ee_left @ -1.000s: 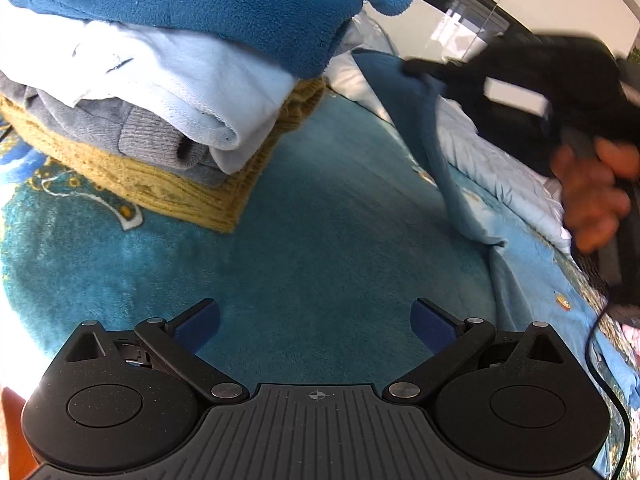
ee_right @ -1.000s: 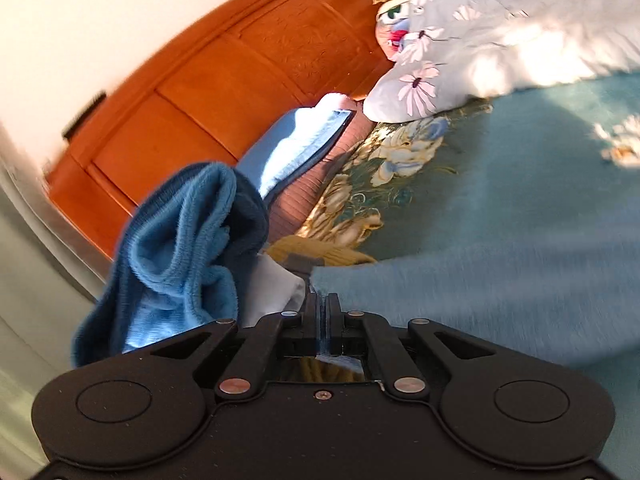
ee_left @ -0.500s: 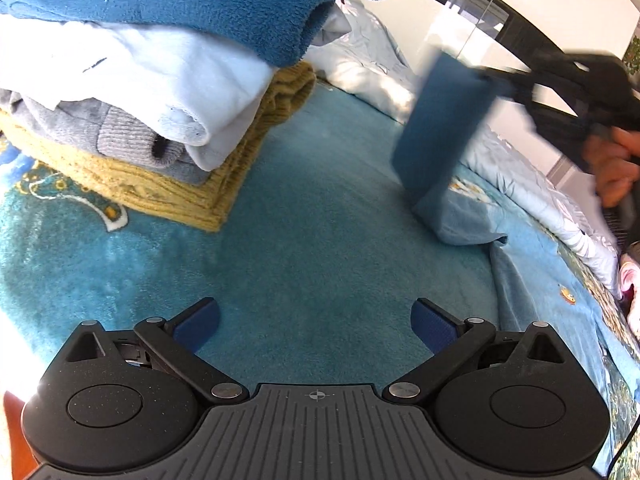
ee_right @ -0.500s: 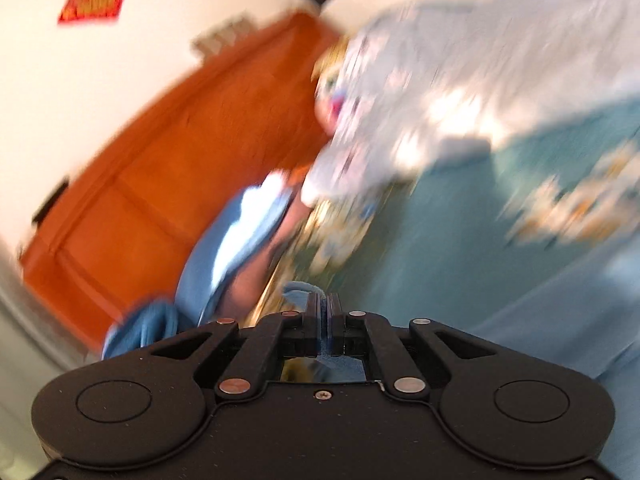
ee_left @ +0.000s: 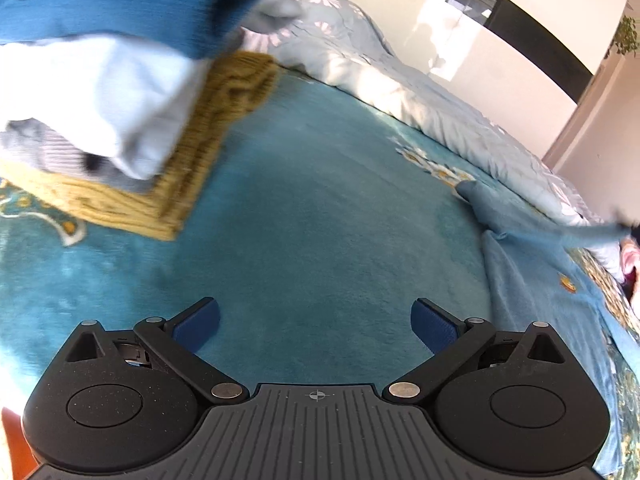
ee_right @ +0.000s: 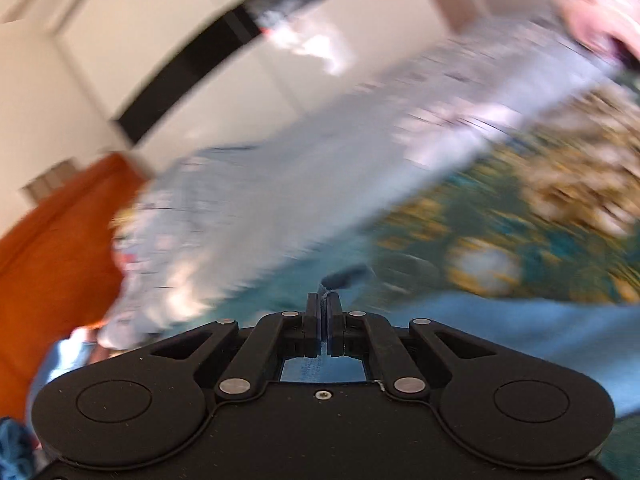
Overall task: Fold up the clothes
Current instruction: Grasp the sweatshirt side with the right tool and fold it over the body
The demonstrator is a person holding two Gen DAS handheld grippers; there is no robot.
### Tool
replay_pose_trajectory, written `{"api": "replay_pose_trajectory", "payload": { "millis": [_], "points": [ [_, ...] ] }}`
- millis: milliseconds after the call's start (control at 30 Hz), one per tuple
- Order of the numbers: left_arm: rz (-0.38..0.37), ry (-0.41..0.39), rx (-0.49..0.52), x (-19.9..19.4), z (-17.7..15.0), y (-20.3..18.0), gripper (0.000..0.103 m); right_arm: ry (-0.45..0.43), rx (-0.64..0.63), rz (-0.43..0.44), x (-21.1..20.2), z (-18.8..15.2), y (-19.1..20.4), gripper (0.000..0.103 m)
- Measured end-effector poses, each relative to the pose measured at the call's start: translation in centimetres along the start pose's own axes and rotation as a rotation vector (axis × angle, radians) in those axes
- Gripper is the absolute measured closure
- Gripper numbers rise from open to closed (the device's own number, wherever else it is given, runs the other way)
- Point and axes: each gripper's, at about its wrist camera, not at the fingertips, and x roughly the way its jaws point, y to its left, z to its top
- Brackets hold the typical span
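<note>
My left gripper (ee_left: 316,316) is open and empty, low over the teal bedspread (ee_left: 320,216). A stack of folded clothes (ee_left: 120,92) lies ahead to the left: mustard knit at the bottom, grey, pale blue, then dark blue fleece on top. A blue garment (ee_left: 532,236) lies spread at the right, one edge pulled off to the right. My right gripper (ee_right: 323,300) is shut on a thin fold of that blue garment (ee_right: 520,328), which trails to the right below it. The right wrist view is heavily blurred.
A pale floral duvet (ee_left: 400,80) runs along the far side of the bed. An orange wooden headboard (ee_right: 52,240) shows at the left of the right wrist view. White walls with a dark band lie beyond.
My right gripper has swung away to the right with the blue garment and has left the left wrist view. My left gripper has moved nearer the stack, staying open.
</note>
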Motion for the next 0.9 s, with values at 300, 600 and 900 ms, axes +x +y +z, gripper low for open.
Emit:
{"api": "replay_pose_trajectory", "payload": {
  "millis": [300,600,900],
  "points": [
    [-0.062,0.047,0.072,2.7,0.0,-4.3,0.0,0.07,0.051,-0.113,2.0,-3.3,-7.3,0.099],
    [-0.11,0.071,0.119,3.0,-0.6,-7.6,0.0,0.106,0.019,-0.119,2.1,-4.5,-7.5,0.085],
    [-0.209,0.142,0.144,3.6,-2.3,-10.7,0.001,0.166,-0.105,-0.031,-10.3,-10.6,-6.4,0.063]
  ]
}}
